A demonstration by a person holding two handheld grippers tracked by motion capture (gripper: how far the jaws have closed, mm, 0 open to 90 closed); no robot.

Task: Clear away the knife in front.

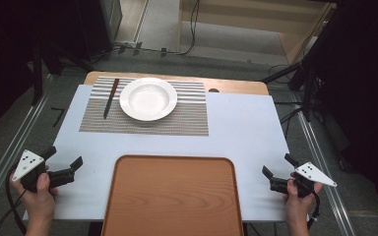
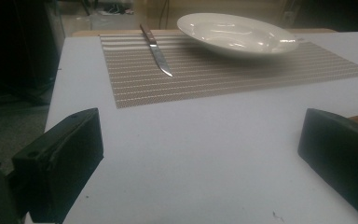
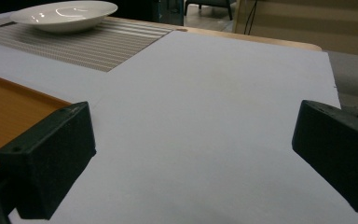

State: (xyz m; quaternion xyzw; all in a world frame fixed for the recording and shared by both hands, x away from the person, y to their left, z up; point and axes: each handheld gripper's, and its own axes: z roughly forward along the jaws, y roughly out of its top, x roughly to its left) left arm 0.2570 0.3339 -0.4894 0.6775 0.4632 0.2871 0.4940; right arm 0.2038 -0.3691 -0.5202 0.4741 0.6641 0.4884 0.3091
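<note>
High view, plate: a white plate (image 1: 148, 99) sits empty on the far part of a striped mat (image 1: 187, 118), a little left of the table's middle.
Knife: a knife (image 1: 110, 98) lies on the mat just left of the plate, apart from it; in the left gripper view its blade tip points toward the near side and its dark handle toward the far edge.
Tray: a wooden tray (image 1: 173, 194) rests at the near edge of the table (image 1: 246, 128), empty, with a strip of bare white table between it and the mat.
Left gripper: the left gripper (image 1: 65, 168) is held by the hand (image 1: 39, 194) at the near left corner, jaws spread wide with nothing between them, aimed toward the mat and well apart from the knife and plate.
Right gripper: the right gripper (image 1: 277, 171) is at the near right corner in the other hand (image 1: 297, 196), jaws likewise wide apart and empty over bare table.
Step in hand: as I judge it, the start of the work, both grippers at rest and nothing yet grasped; the plate and knife look like the pieces to be moved, likely to the tray.
Next move: probably a reach forward by the left gripper, the nearer one, to the knife or to the plate's rim. The knife lies flat, so the jaws would need to come down close to the mat across its handle; the plate would need a pinch on its raised rim.
</note>
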